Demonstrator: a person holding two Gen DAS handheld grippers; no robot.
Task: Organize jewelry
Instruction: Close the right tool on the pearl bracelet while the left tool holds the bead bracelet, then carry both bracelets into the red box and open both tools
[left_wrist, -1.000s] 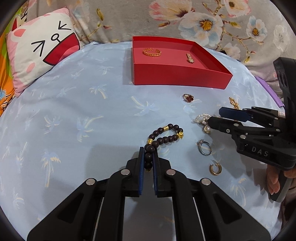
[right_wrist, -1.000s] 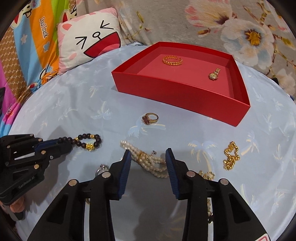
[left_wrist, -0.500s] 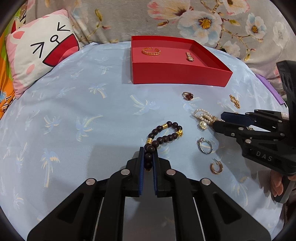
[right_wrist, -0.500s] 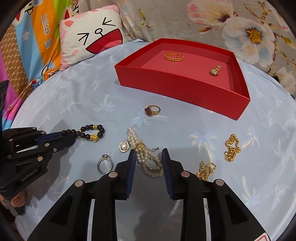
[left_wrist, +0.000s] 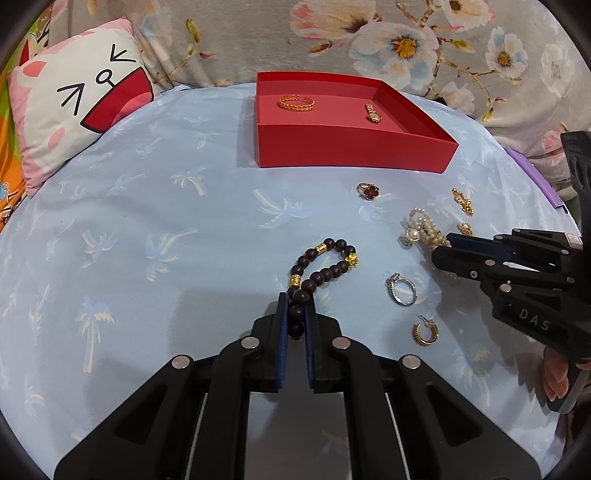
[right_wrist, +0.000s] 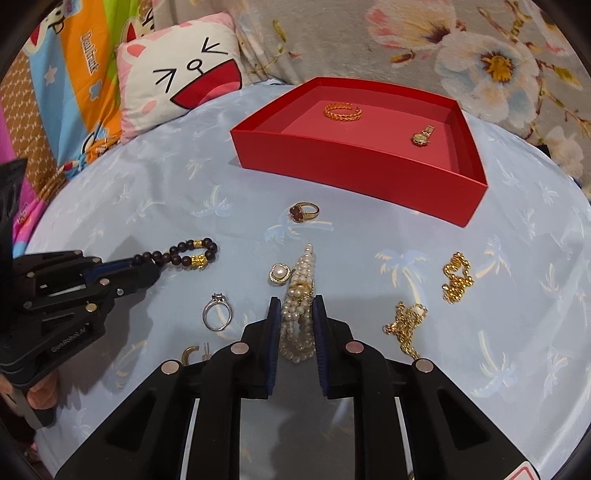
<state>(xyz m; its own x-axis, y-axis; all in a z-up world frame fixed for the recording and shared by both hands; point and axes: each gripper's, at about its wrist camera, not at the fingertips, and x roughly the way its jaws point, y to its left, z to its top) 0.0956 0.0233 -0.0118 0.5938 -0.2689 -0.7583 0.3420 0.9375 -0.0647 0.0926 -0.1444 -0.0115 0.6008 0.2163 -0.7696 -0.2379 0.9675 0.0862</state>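
Note:
A dark bead bracelet (left_wrist: 334, 271) with gold beads lies on the pale blue cloth, and my left gripper (left_wrist: 296, 299) is shut on its near end. My right gripper (right_wrist: 296, 301) has its jaws closing on a pearl bracelet (right_wrist: 304, 266), whose strands are squeezed between the blue pads. In the left wrist view the right gripper (left_wrist: 443, 245) reaches in from the right over the pearl bracelet (left_wrist: 424, 229). In the right wrist view the left gripper (right_wrist: 147, 269) holds the bead bracelet (right_wrist: 184, 256). The red tray (left_wrist: 351, 147) at the back holds a gold bangle (left_wrist: 295, 102) and a small gold watch (left_wrist: 373, 112).
Loose pieces lie on the cloth: a ring with a red stone (left_wrist: 367, 191), a silver ring (left_wrist: 402, 290), a gold hoop earring (left_wrist: 424, 334), a pearl earring (right_wrist: 279, 274) and two gold chains (right_wrist: 458, 277) (right_wrist: 406, 321). A cartoon pillow (left_wrist: 81, 107) leans at the back left.
The right gripper's jaws have narrowed around the pearl bracelet, bunching its strands into a tight bundle. The left gripper has kept still, shut on the bead bracelet.

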